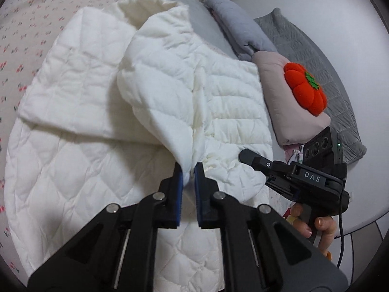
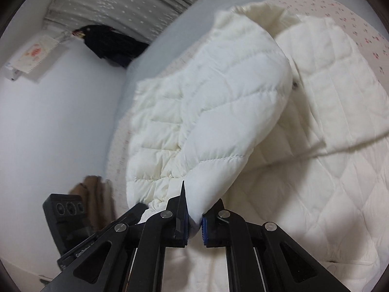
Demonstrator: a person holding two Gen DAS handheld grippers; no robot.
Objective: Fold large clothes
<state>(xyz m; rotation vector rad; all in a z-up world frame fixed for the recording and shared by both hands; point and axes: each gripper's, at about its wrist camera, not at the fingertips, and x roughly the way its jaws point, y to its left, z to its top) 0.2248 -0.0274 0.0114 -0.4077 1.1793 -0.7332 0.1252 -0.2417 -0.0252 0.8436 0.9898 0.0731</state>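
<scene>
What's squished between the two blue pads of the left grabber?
A pinched fold of the white quilted jacket, held by the left gripper. The left wrist view shows it.

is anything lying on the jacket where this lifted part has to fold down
Nothing visible. Left gripper and right gripper both pinch the white quilted jacket; the spread part below is bare. The tomato cushion sits off to the side.

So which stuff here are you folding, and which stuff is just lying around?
Part of the job:
- white quilted jacket
- left gripper, pinching the jacket
- right gripper, pinching the jacket

Just lying about:
- red pumpkin plush
- pink folded cloth under it
- grey pillow
- dark clothes by the wall
</scene>
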